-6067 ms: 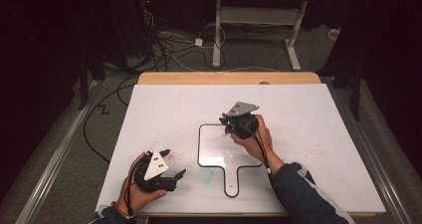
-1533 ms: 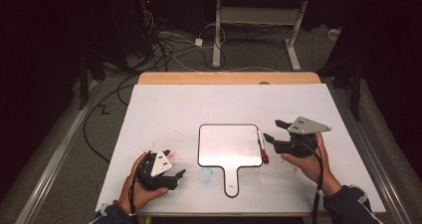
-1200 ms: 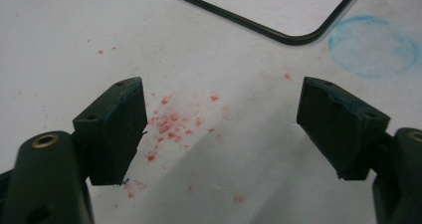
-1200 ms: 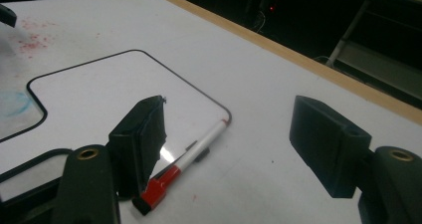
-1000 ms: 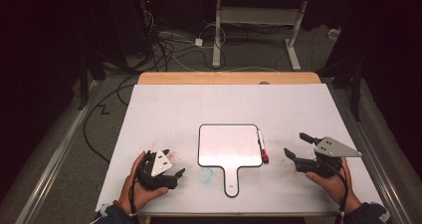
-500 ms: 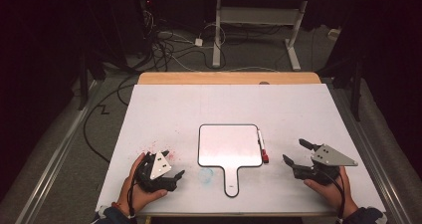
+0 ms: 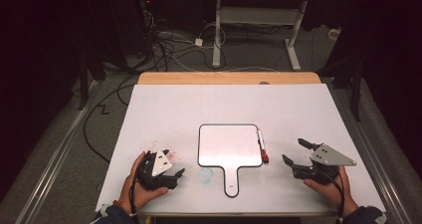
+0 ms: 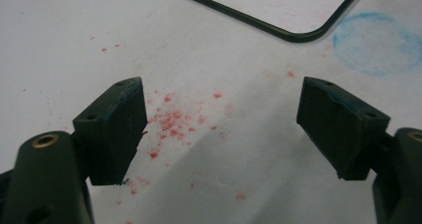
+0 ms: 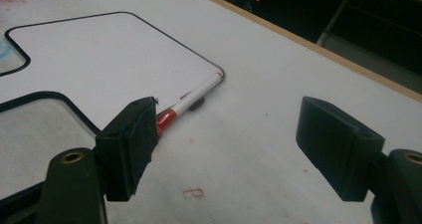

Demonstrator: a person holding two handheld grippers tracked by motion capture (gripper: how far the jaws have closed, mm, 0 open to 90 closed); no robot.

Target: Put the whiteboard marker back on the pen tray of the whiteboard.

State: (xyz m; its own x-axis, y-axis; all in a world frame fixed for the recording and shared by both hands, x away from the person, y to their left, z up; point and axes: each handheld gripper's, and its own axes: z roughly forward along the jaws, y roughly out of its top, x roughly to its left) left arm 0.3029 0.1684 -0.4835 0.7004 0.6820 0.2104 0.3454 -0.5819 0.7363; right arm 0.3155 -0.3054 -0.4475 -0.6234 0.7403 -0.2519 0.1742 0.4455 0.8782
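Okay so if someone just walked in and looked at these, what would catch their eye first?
Probably the paddle-shaped whiteboard lying mid-table, with a red-capped marker along its right edge. Then the two grippers near the front edge, left gripper and right gripper, both with jaws open, and red specks on the table under the left one.

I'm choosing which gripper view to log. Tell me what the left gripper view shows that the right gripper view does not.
Left gripper view alone: scattered red specks and a round blue smudge on the white table surface, between open fingers.

Right gripper view alone: a white marker with a red cap lying along the board's edge, and the table's wooden rim.

Both: the black-rimmed paddle-shaped whiteboard.
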